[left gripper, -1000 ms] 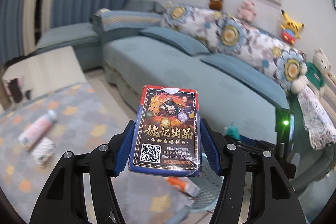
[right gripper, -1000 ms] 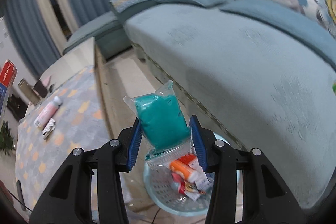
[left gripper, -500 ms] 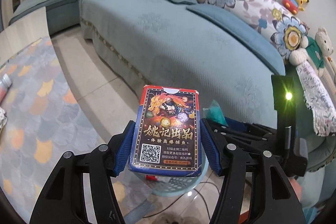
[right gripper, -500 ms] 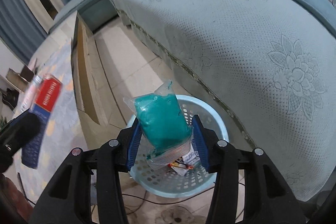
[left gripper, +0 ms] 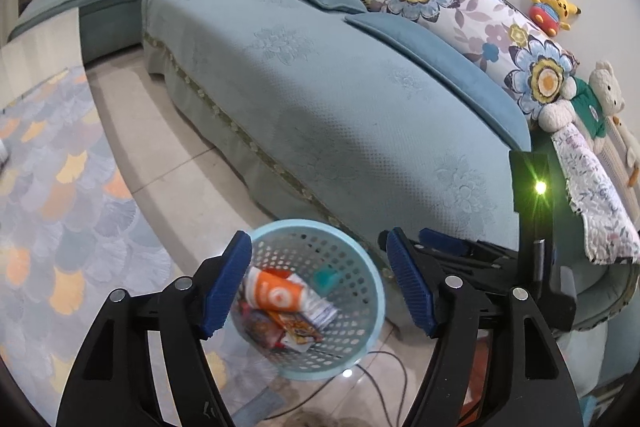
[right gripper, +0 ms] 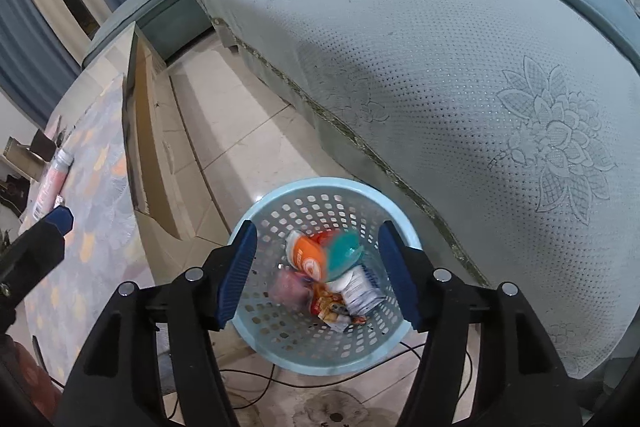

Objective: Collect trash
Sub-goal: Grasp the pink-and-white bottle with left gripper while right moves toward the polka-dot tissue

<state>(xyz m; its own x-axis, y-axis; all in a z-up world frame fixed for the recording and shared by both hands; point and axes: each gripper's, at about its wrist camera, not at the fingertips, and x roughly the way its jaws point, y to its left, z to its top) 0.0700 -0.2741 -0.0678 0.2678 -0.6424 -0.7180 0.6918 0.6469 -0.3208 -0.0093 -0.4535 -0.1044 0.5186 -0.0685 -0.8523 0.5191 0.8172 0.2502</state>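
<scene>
My left gripper (left gripper: 319,239) hangs over a light blue perforated basket (left gripper: 362,259) on the floor. Its jaws are opening and nothing is between them. My right gripper (right gripper: 318,227) is above the same basket (right gripper: 256,211), jaws also opening and empty. A teal pouch (right gripper: 342,253) shows blurred just below the right fingers, inside the basket, and appears again as a teal pouch (left gripper: 326,279) in the left wrist view. An orange tube (left gripper: 276,293) and snack wrappers (right gripper: 332,303) lie in the basket. A blurred pinkish shape (right gripper: 288,285) there may be the card box.
A teal sofa (left gripper: 340,99) runs right beside the basket, with floral cushions and plush toys behind. A low table with a patterned cloth (right gripper: 92,187) stands at the left, a pink bottle (right gripper: 52,183) on it. Cables (left gripper: 384,367) lie on the tiled floor by the basket.
Both grippers sank over the basket and opened. The card box left the left fingers and the teal pouch left the right fingers; both dropped towards the basket.
</scene>
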